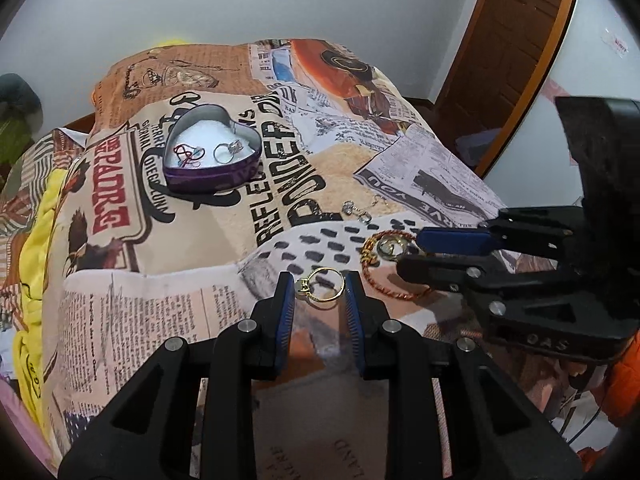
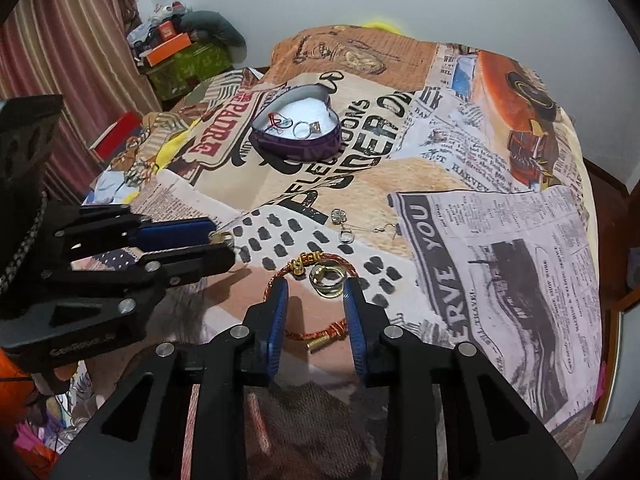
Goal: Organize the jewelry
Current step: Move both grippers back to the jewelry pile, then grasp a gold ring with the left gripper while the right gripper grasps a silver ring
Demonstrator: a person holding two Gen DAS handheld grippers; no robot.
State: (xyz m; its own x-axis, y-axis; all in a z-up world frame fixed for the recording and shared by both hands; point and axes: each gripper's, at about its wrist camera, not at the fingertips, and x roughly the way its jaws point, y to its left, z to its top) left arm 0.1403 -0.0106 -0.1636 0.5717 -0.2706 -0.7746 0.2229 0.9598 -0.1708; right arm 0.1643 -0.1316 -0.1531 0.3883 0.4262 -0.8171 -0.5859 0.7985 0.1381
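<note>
A purple heart-shaped tin (image 1: pixel 212 152) stands on the printed blanket, holding a silver ring (image 1: pixel 228 151) and a red cord piece (image 1: pixel 188 154); the tin also shows in the right wrist view (image 2: pixel 298 130). My left gripper (image 1: pixel 320 286) is open with a gold ring (image 1: pixel 320 288) lying between its fingertips. My right gripper (image 2: pixel 316 290) is open around a gold-and-clear ring (image 2: pixel 328 278) lying inside a red braided bracelet (image 2: pixel 316 332). A pair of silver earrings (image 2: pixel 344 224) lies beyond it.
The blanket (image 1: pixel 140 320) covers a bed with a yellow cloth (image 1: pixel 32 264) at its left edge. A wooden door (image 1: pixel 508 48) stands at the right. Boxes and clutter (image 2: pixel 176 52) sit by a striped curtain (image 2: pixel 60 40) at the far left.
</note>
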